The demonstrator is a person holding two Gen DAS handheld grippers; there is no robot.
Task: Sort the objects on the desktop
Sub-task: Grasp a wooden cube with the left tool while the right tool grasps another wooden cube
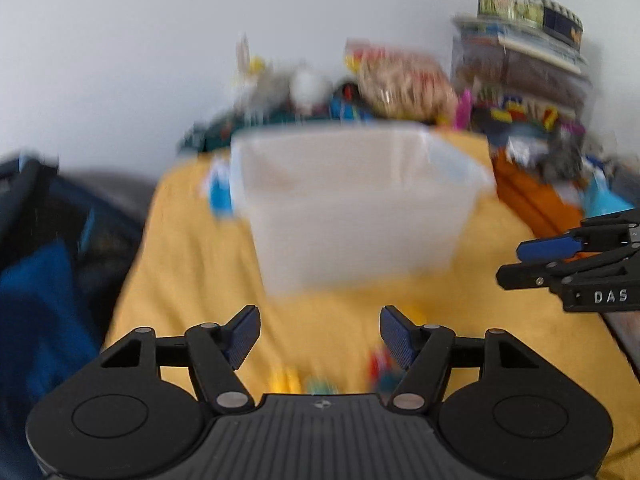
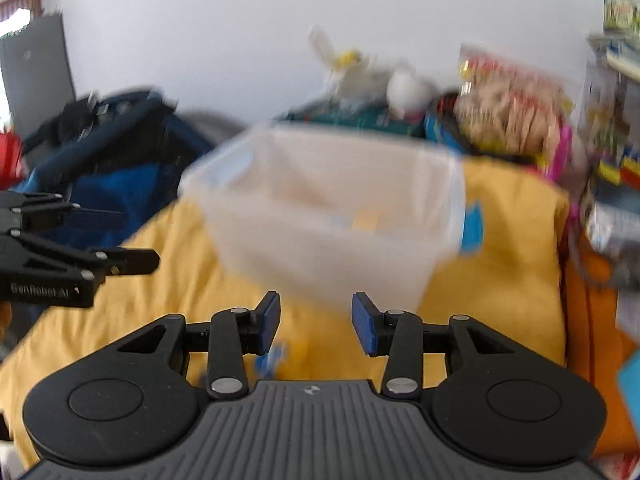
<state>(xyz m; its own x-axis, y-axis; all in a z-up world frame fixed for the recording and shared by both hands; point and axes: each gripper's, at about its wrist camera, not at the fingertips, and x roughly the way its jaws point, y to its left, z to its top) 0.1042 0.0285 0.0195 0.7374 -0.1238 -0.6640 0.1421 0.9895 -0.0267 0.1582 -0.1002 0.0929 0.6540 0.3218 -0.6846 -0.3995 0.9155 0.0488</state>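
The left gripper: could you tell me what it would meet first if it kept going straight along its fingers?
Probably the translucent plastic bin, straight ahead of the open, empty left gripper on the yellow cloth. Blur makes depth unclear.

Both views are smeared by motion blur, so the translucent plastic bin (image 1: 360, 204) at centre shows only soft edges and its contents cannot be made out. Small coloured bits (image 1: 384, 368) low in the left wrist frame, partly behind the left gripper (image 1: 320, 336), are too blurred to identify. The clutter (image 2: 508, 116) along the upper right of the right wrist frame is unreadable, and the shelf items (image 2: 620, 12) are cut by the right edge.
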